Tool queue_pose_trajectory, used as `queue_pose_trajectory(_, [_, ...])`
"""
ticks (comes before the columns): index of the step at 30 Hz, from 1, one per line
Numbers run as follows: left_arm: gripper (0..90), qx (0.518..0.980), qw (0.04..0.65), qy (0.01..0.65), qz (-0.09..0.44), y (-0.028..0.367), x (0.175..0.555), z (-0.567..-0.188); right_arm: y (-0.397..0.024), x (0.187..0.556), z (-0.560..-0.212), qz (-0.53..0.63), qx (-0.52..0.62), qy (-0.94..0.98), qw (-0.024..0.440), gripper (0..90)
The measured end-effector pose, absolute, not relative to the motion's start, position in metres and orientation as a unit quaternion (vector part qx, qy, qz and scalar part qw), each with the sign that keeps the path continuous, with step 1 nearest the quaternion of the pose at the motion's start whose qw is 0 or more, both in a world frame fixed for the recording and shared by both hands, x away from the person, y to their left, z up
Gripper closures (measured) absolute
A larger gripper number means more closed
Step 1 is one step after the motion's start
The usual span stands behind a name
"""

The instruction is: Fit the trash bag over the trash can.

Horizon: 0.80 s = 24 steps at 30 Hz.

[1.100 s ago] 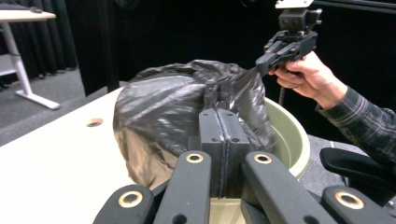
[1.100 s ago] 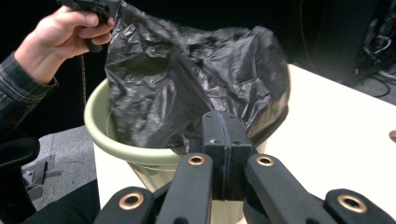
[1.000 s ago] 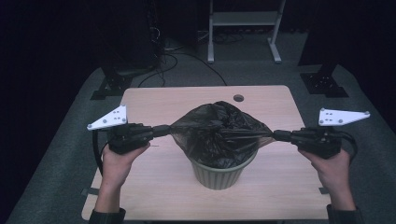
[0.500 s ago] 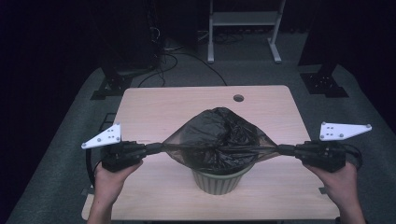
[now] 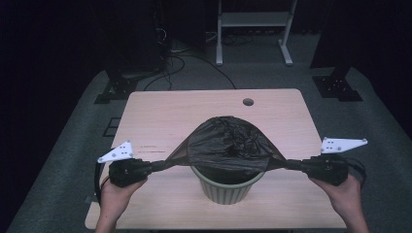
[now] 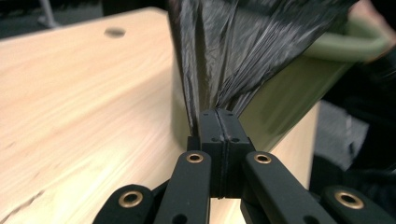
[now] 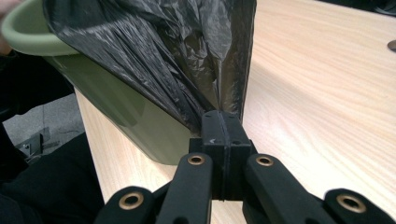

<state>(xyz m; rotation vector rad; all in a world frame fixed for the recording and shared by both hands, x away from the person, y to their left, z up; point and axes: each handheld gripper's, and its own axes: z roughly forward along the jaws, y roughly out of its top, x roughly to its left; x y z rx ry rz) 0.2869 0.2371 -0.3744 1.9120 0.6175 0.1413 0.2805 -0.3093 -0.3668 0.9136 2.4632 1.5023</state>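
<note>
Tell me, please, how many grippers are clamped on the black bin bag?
2. The left gripper pinches the black bin bag at its left edge; the right gripper pinches its right edge, stretching it over the green bin.

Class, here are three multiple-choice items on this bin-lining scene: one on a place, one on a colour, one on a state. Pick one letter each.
1. Where does the bin stand?
A. near the table's front edge
B. on the floor
C. beside the round hole

2. What colour is the bag?
A. white
B. black
C. blue

3. How do the left gripper and right gripper stand?
A. both open
B. one open
C. both shut on the bag

Answers: 1 A, the bin sits on the table close to the person; 2 B, the film is black; 3 C, each pair of jaws pinches gathered plastic.
</note>
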Motion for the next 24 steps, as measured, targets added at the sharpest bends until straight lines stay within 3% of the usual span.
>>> queue_pose_trajectory(8, [89.8,0.814,0.516,0.261,0.06,0.22,0.304,-0.387,-0.295,0.292,-0.376,0.496,0.301,0.813,0.057,90.0])
queue_pose_trajectory(19, [89.7,0.798,0.523,0.286,0.093,0.221,0.327,-0.38,-0.295,0.324,-0.37,0.488,0.332,0.801,0.103,90.0])
queue_pose_trajectory(21, [84.5,0.786,0.546,0.277,0.08,0.222,0.323,-0.376,-0.298,0.324,-0.366,0.499,0.335,0.792,0.11,75.1])
queue_pose_trajectory(24, [69.5,0.777,0.568,0.259,0.08,0.224,0.311,-0.361,-0.306,0.317,-0.355,0.529,0.333,0.772,0.115,63.3])
